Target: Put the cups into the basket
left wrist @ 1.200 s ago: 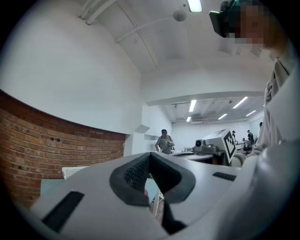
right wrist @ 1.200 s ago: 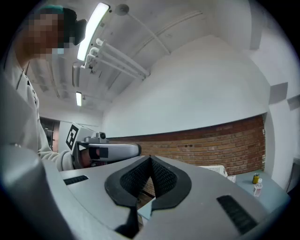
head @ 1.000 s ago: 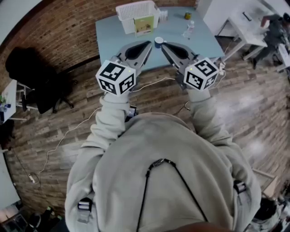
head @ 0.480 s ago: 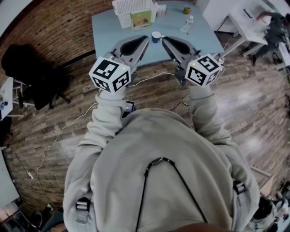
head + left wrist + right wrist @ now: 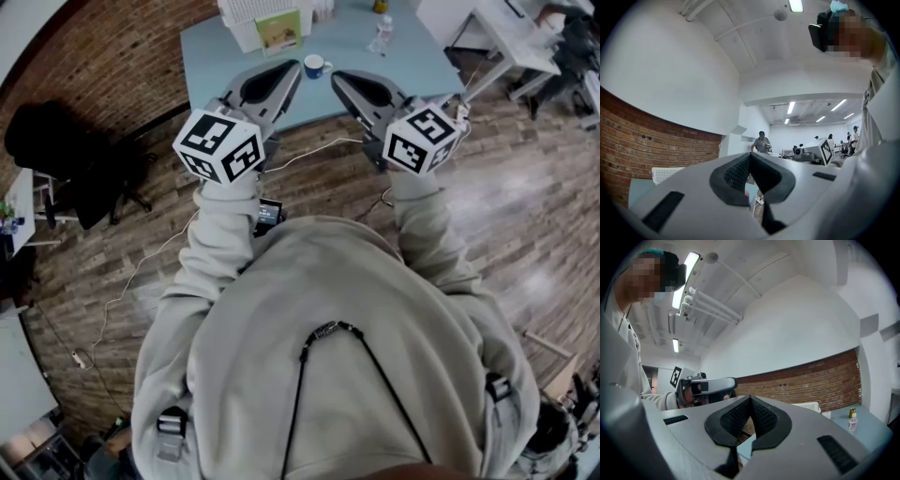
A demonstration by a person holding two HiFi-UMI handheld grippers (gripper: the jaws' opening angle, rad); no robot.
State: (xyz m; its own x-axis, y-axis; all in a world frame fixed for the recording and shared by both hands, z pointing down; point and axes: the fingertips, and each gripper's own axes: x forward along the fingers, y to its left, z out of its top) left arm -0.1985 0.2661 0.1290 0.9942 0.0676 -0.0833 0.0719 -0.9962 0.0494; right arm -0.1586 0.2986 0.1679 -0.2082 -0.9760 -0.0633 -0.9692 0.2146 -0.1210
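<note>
Left tool [image 5: 292, 69] and right tool [image 5: 338, 77] are both closed and empty; the cup [image 5: 316, 66] stands on the table [image 5: 412, 56] nearer than the basket [image 5: 242, 19], probably light, stiff, slick and breakable, so pinch its rim

One blue cup [image 5: 316, 66] with a white inside stands upright on the light-blue counter [image 5: 211, 58], near its front edge (handle turned to the right). The white latticed basket [image 5: 246, 13] sits behind and to its left, partly cut off by the frame.
</note>
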